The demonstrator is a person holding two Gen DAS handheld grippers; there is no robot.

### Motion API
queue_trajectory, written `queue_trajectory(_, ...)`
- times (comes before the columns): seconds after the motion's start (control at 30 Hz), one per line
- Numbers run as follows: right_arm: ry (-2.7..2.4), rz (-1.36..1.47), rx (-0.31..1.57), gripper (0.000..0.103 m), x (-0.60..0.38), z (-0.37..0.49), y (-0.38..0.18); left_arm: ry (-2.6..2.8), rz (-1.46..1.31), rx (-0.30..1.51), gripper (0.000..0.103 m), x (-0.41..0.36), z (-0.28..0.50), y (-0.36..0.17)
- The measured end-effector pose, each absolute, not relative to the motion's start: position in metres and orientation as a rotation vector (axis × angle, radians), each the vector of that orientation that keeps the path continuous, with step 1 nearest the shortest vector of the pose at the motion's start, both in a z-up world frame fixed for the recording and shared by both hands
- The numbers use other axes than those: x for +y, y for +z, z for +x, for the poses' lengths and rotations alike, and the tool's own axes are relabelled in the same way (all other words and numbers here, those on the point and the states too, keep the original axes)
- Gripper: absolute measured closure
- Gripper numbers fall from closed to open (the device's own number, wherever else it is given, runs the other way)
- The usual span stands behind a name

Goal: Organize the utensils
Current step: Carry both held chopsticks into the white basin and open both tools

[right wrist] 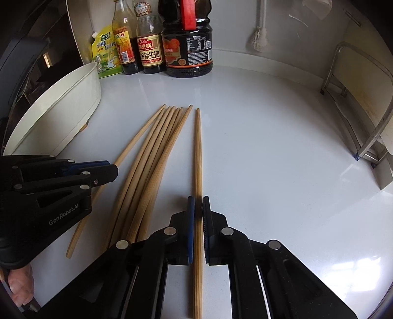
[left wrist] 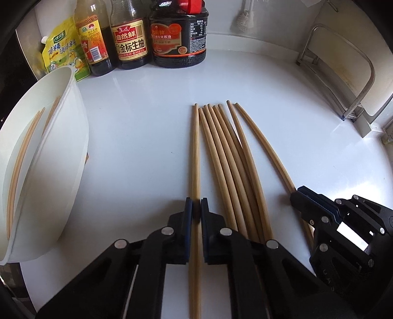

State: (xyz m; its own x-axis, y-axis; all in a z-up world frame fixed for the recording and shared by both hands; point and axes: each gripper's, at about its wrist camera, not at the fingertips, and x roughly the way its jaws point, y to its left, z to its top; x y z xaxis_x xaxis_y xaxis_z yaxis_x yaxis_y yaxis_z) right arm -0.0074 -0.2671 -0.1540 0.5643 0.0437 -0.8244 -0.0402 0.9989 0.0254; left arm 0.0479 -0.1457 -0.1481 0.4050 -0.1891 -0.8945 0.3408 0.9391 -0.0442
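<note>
Several bamboo chopsticks (left wrist: 228,166) lie side by side on the white counter (left wrist: 137,152), tips pointing away. My left gripper (left wrist: 196,203) is shut on the leftmost chopstick (left wrist: 195,152), which runs back between its blue pads. In the right wrist view my right gripper (right wrist: 198,203) is shut on the rightmost chopstick (right wrist: 198,152), set slightly apart from the bundle (right wrist: 152,166). Each gripper shows in the other's view: the right gripper (left wrist: 298,193) at the right, the left gripper (right wrist: 114,169) at the left. A white tilted container (left wrist: 61,152) at the left holds a few chopsticks (left wrist: 22,152).
Sauce bottles (left wrist: 157,36) and a yellow seasoning pouch (left wrist: 61,51) stand along the back wall. A metal rack (left wrist: 343,81) stands at the right edge, and a brush (left wrist: 243,22) hangs on the wall. A person's thumb (right wrist: 21,287) shows at the lower left.
</note>
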Motion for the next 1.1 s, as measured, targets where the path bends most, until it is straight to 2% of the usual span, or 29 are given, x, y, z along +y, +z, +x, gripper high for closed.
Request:
queue_trajectory(0.6,-0.036,0.182,0.921,0.097,-0.274,-0.032,-0.104,-0.399,0.169,1.09,0.095,-0.12,0.04,-0.1)
queue_trajectory(1.1,-0.026,0.218,0.812,0.097,-0.219,-0.021,-0.037,-0.452,0.164,0.955,0.095,-0.052,0.048,-0.021)
